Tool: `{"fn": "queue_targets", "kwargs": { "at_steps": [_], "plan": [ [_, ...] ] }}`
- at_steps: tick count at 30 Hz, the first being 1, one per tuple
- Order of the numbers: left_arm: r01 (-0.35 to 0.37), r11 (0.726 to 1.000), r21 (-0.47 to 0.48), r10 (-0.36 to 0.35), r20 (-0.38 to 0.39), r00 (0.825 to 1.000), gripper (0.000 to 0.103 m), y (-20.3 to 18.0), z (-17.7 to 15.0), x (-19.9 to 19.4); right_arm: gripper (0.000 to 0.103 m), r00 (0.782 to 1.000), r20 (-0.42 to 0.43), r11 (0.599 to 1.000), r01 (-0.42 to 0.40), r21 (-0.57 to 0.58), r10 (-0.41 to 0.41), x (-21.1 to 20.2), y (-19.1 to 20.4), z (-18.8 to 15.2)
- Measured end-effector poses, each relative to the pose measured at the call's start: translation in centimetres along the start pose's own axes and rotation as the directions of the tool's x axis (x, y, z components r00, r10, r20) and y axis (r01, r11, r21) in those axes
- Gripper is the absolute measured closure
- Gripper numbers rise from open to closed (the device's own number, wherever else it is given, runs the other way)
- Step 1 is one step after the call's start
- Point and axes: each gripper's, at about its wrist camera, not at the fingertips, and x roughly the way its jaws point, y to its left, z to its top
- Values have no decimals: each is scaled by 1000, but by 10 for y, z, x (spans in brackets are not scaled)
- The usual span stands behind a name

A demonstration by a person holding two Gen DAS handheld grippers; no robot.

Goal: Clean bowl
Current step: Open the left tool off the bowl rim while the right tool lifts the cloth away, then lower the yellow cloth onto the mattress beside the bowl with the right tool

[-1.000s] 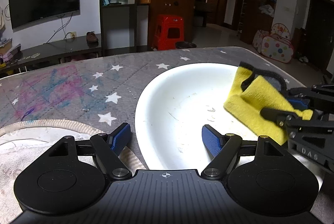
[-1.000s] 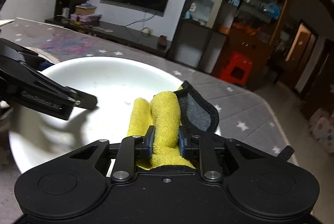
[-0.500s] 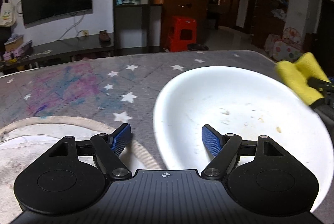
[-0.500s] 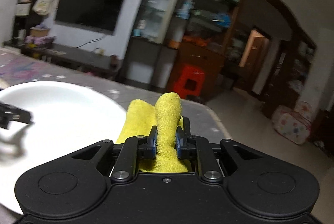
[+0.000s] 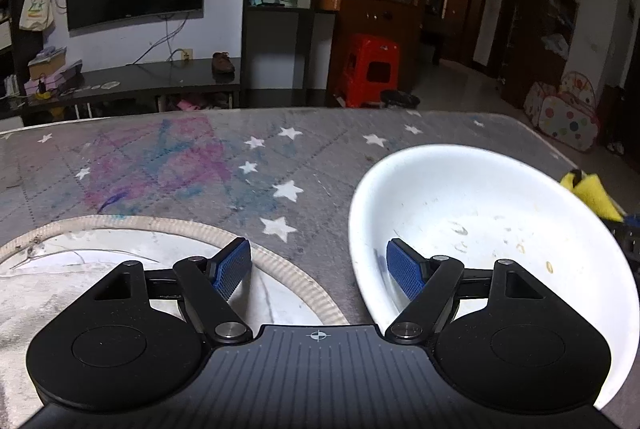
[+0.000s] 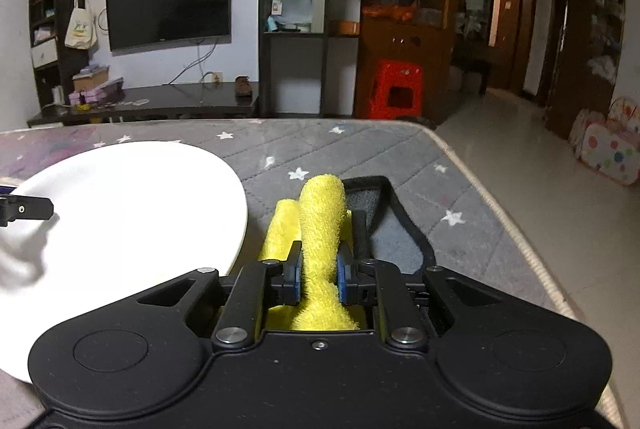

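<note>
Bowl (image 5: pixel 460 197): white and wide, on the star-printed grey cover (image 5: pixel 312 133) toward its right end; a few small food specks show on the inner wall, so by my reading the cleaning is not finished.
Bowl risk: nothing grips it; a sideways wipe could slide it over the smooth cover toward the edge seen in the right wrist view.
Round mat (image 5: pixel 120 261): pale, soiled disc with a beige rim, just left of the bowl; a shoved bowl could ride onto it.
Left gripper (image 5: pixel 318 265): jaws stand wide with nothing between them; the right pad (image 5: pixel 404 269) hangs over the bowl's near wall, the other pad over the mat. Straddling the rim without clamping gives no steadying.
Right gripper (image 6: pixel 318 279): pinched hard on the yellow cloth (image 6: pixel 322 221), outside the bowl, just beside its rim.
Cloth risk: only one fold is clamped; the grey-backed part trails on the cover and may snag or tug loose.
Specks: dried bits may smear instead of lifting.
</note>
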Motion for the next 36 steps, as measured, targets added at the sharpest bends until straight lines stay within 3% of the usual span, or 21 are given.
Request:
{"fn": "queue_targets", "kwargs": {
  "at_steps": [4, 8, 14, 19, 25, 31, 36],
  "plan": [
    [-1, 1000, -26, 2, 27, 1000, 27, 6, 5, -11, 75, 1000, 14, 1000, 0, -1, 0, -5, -3, 4],
    [-56, 998, -34, 58, 80, 995, 27, 9, 11, -25, 61, 999, 44, 1000, -4, 4, 4, -17, -7, 6],
    [-186, 980, -74, 192, 90, 977, 27, 21, 13, -26, 59, 989, 143, 988, 21, 153, -44, -29, -32, 12],
    [-290, 954, -76, 293, 20, 956, 27, 30, 10, -13, 51, 968, 99, 971, 220, 95, -229, -17, -35, 7],
    [-307, 948, -84, 306, -30, 952, 26, 37, 6, -6, 48, 981, -24, 973, 194, 121, -193, 5, -41, -2],
    [-317, 945, -81, 314, -47, 948, 23, 39, 2, 0, 38, 984, -62, 970, 174, 169, -165, 16, -45, -1],
    [-319, 942, -106, 315, -50, 948, 11, 43, -2, 6, 21, 984, -85, 968, 172, 185, -158, 15, -46, -2]
  ]
}}
